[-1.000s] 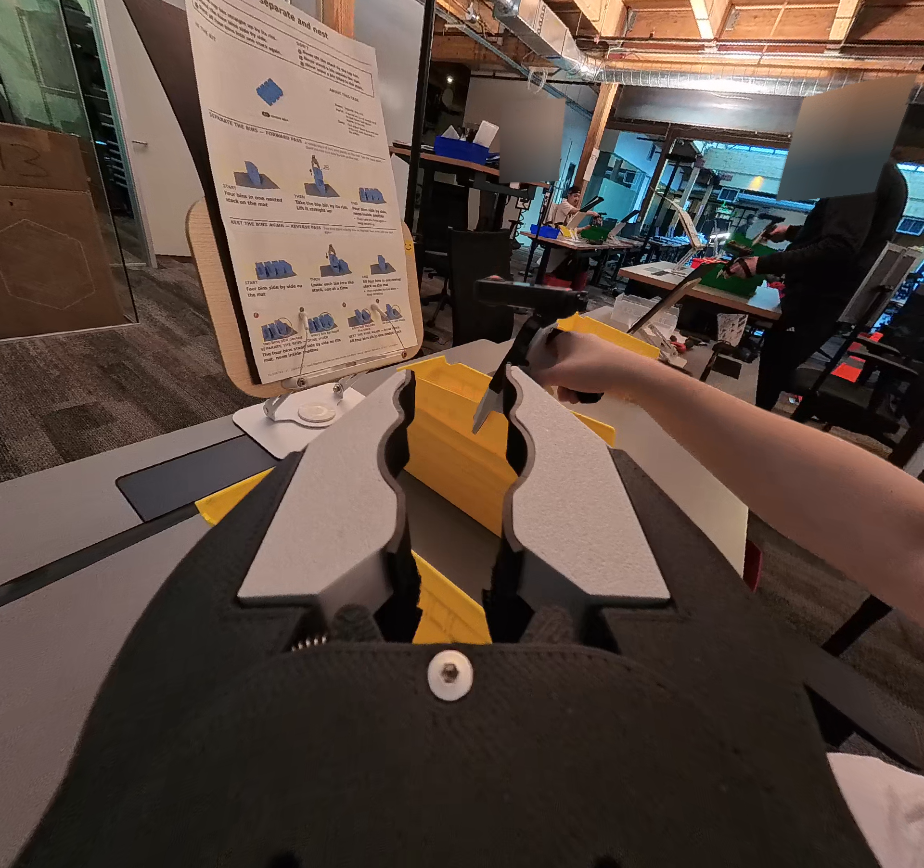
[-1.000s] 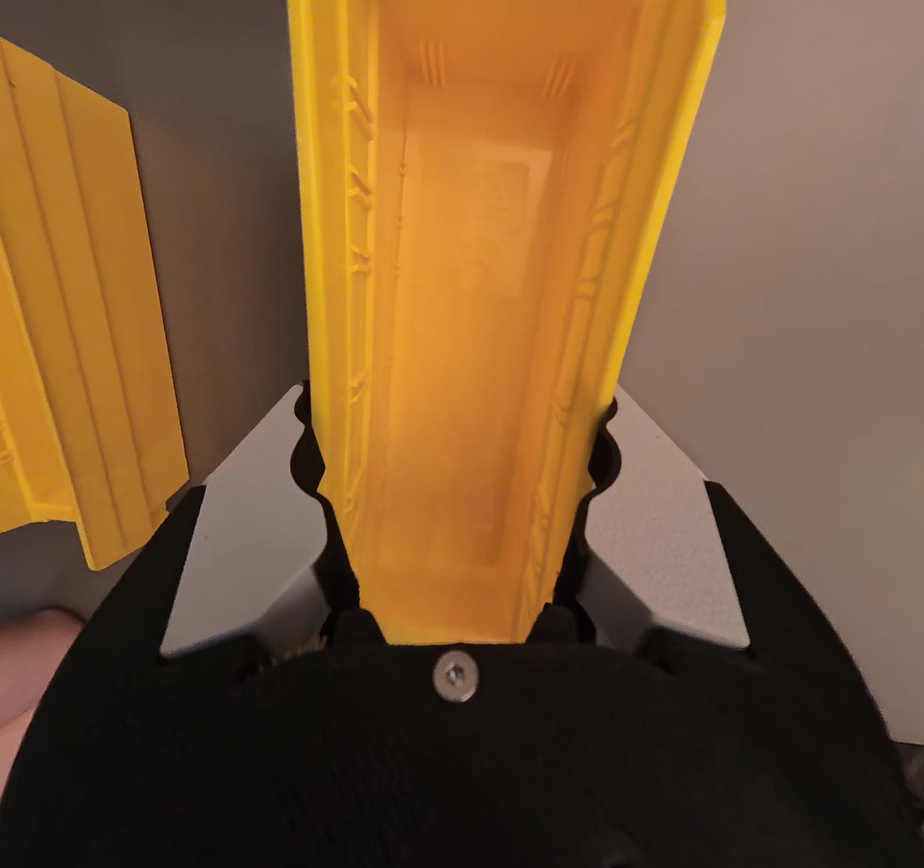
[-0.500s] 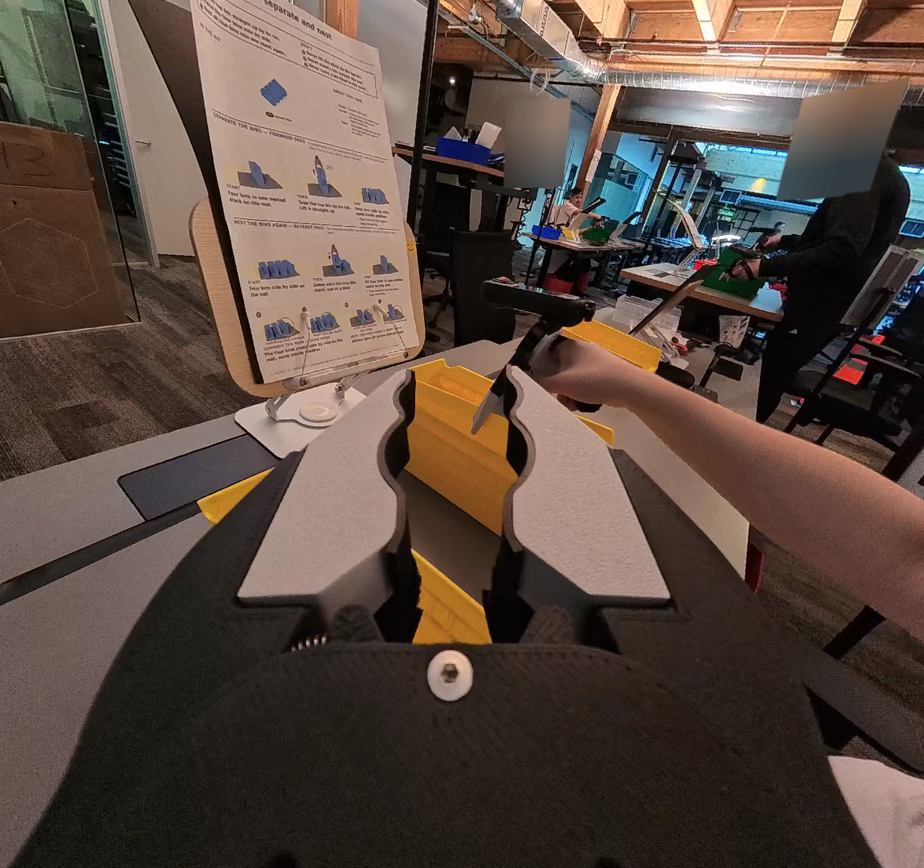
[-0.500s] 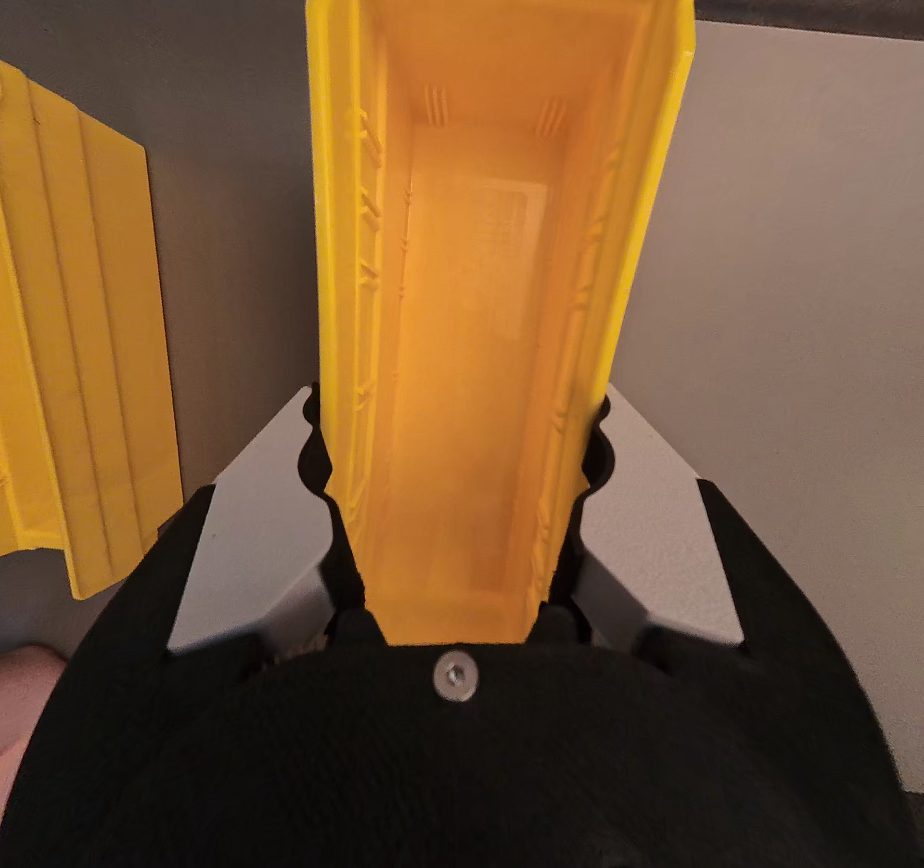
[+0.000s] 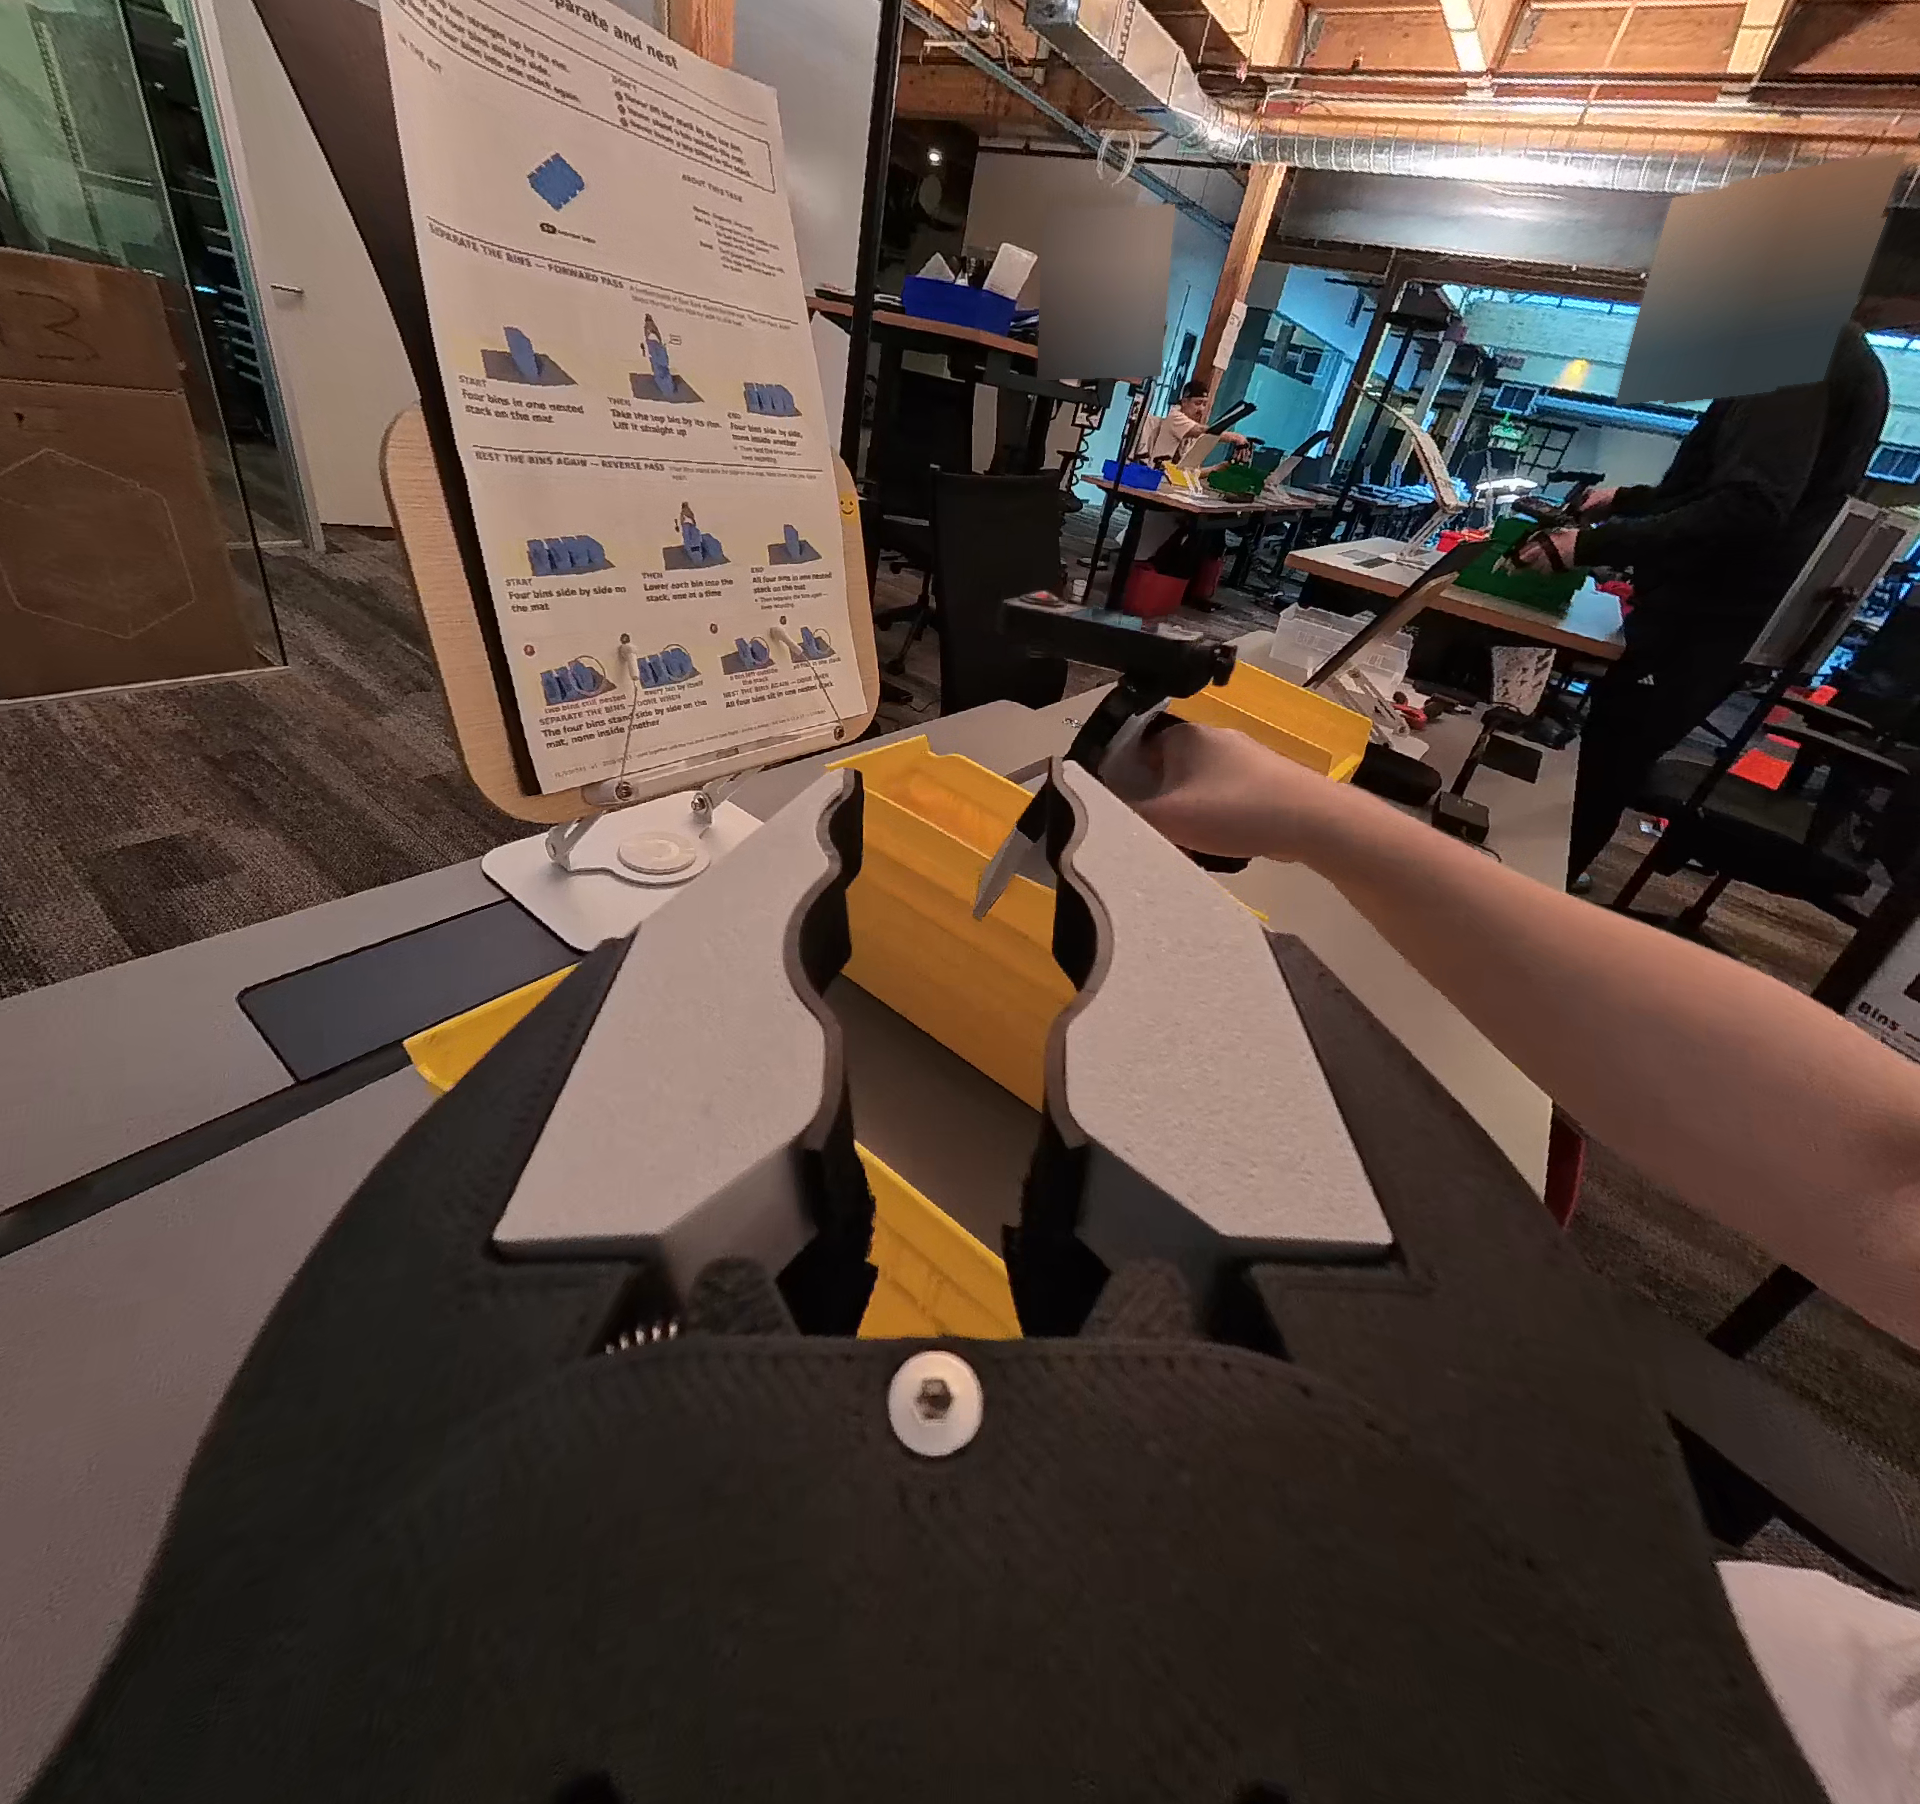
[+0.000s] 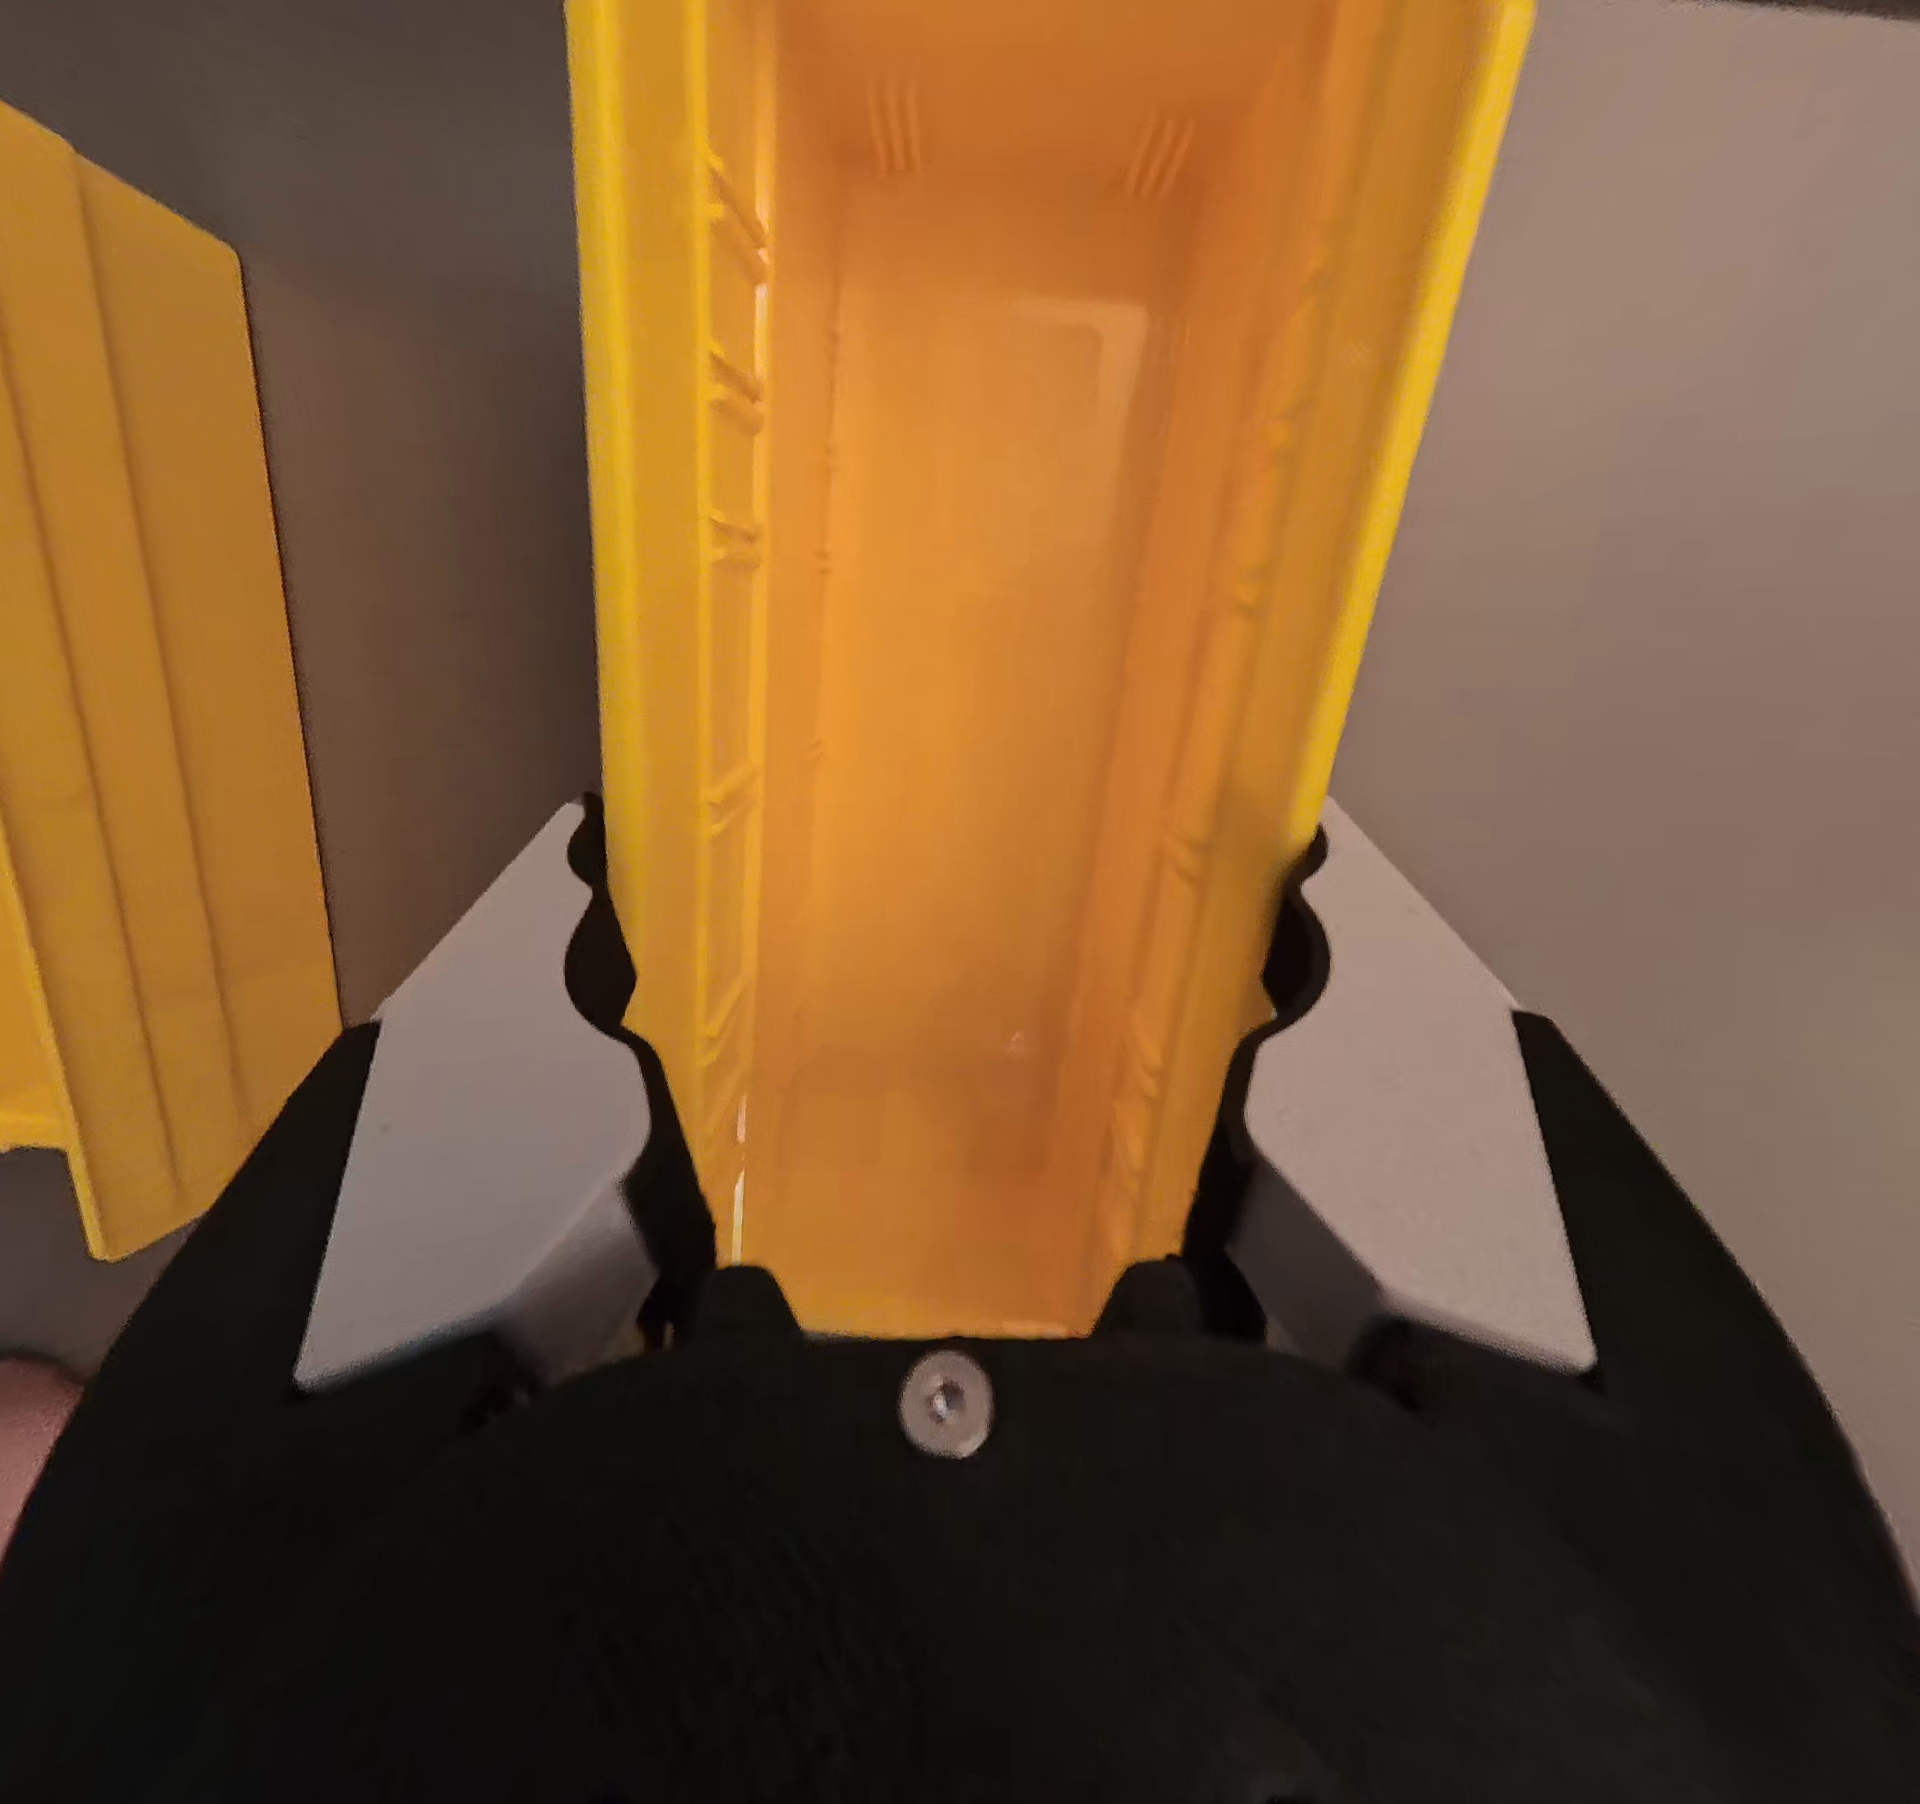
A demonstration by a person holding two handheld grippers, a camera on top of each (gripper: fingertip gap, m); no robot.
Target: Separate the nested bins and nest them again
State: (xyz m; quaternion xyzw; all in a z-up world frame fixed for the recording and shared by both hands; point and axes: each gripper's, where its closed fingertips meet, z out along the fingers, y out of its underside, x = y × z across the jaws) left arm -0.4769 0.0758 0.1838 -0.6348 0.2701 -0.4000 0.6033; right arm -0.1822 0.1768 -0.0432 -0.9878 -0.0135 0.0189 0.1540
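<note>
In the right wrist view a yellow bin [image 6: 1039,611] stands open side up between my right gripper's [image 6: 951,840] fingers [image 6: 499,1079]. The jaws are spread wide along its two long walls and do not squeeze them. A second wall shows just inside the bin's left wall. Another yellow bin [image 6: 135,715] lies to the left. In the left wrist view my left gripper [image 5: 951,798] is slightly open with nothing between its pads, above a yellow bin [image 5: 925,1276]. A further yellow bin [image 5: 935,923] stands ahead. The right gripper [image 5: 1122,653], held by a hand [image 5: 1226,788], is at that bin.
An instruction sheet on a wooden stand [image 5: 623,352] stands at the table's back left, with a dark mat [image 5: 395,985] in front of it. The grey table [image 6: 1662,611] lies under the bins. People work at other tables in the background.
My right gripper's jaws first tightened a little on the yellow bin, then spread wider, letting go of its walls. The bin now looks larger in view. My left gripper has not moved.
</note>
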